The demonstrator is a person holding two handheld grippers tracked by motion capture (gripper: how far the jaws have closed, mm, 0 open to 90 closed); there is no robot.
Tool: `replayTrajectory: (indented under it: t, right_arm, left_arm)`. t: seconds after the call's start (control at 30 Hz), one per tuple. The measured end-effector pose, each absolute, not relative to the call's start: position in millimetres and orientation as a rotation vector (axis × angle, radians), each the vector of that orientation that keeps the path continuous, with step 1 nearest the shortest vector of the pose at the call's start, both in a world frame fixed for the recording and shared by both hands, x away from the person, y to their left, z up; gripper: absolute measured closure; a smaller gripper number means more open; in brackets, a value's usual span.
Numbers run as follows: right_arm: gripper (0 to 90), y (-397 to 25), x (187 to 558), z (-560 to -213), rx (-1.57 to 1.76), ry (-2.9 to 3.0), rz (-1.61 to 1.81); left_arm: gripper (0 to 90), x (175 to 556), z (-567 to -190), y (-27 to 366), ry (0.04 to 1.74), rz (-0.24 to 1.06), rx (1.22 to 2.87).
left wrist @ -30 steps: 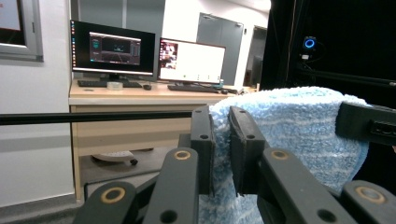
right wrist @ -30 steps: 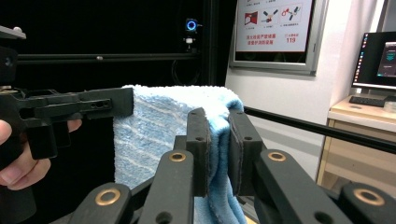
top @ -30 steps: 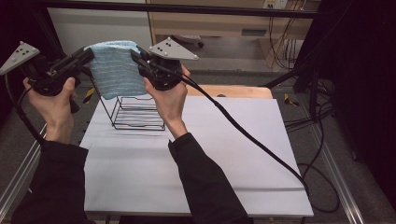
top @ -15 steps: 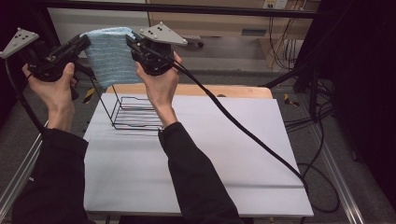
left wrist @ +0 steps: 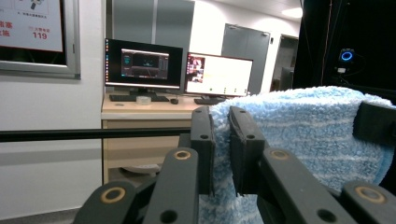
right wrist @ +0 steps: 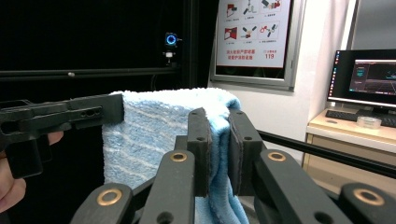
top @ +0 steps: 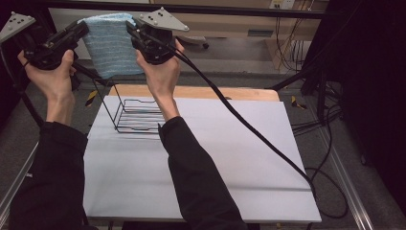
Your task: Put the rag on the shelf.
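Towel [top: 111,45] held up between both grippers.
Left gripper [top: 84,28] and right gripper [top: 130,27] each clench a top corner; the towel hangs at 12 o'clock above the rack [top: 135,115] on the table [top: 239,158].

Blue towel [top: 111,44] (paler stripes)

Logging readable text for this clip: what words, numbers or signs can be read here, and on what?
"119": red number on the wall poster in the right gripper view, below small pictograms.
"119": the same red number on the poster in the left gripper view.
Other red lines on the poster: too blurred to read.
Monitor screens: text too small to read.
Blue towel and wire rack: no text seen.
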State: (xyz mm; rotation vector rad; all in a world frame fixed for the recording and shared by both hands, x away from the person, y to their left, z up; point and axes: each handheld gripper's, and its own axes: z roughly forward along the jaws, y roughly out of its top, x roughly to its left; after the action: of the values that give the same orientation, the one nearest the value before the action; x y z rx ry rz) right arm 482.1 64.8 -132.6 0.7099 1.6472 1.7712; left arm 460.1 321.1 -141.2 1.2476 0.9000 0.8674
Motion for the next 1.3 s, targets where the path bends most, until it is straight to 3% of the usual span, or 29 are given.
replayTrajectory:
  t: [0.4,1.3]
  right_arm:
    - [81.3,66.6,498.3,-133.0,0.701,1.650,1.782]
    - [81.5,66.6,521.5,-183.1,0.770,1.747,1.677]
  left_arm:
    - [80.6,477.4,-142.0,321.8,0.902,0.879,1.238]
    - [80.6,502.2,-191.0,319.5,0.919,0.861,1.345]
